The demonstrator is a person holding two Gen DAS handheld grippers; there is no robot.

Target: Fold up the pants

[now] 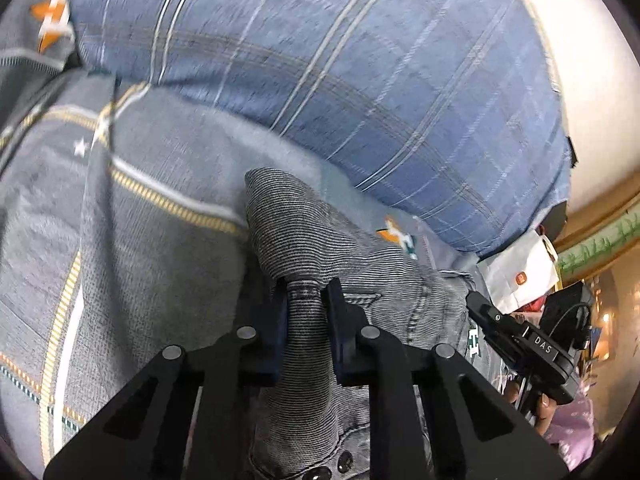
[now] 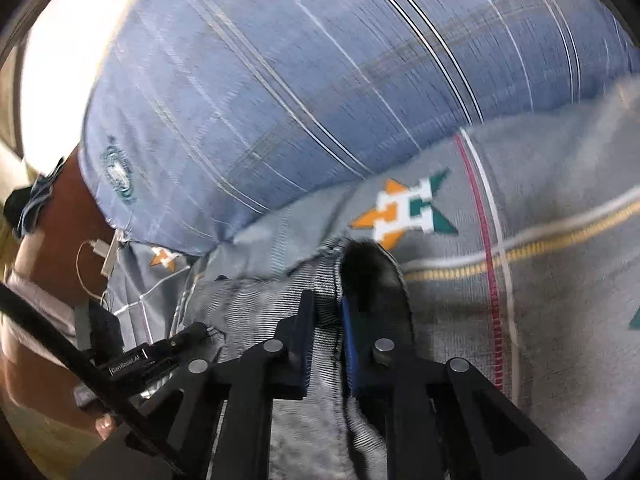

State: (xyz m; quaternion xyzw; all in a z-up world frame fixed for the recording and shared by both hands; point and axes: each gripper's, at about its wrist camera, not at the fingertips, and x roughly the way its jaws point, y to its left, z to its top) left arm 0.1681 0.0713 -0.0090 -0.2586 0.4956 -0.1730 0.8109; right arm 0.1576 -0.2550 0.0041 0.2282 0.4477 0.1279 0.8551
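Observation:
Grey finely striped pants [image 1: 304, 236] lie bunched on a grey bedsheet [image 1: 152, 200] printed with orange and green stars. In the left wrist view my left gripper [image 1: 306, 294] is shut on a raised fold of the pants, the cloth pinched between its dark pads. My right gripper [image 1: 520, 340] shows at the right of that view, down on the same garment. In the right wrist view my right gripper [image 2: 328, 312] is shut on the pants [image 2: 320, 420], with a dark fold of cloth standing up past its blue right pad. My left gripper [image 2: 168, 348] lies low at the left there.
A large blue plaid pillow [image 1: 360, 80] fills the space just beyond the pants. A white charger and cable [image 2: 106, 256] lie at the bed's left edge. White and red items [image 1: 524, 276] sit at the right bed edge. A hand [image 1: 540, 412] holds the right gripper's handle.

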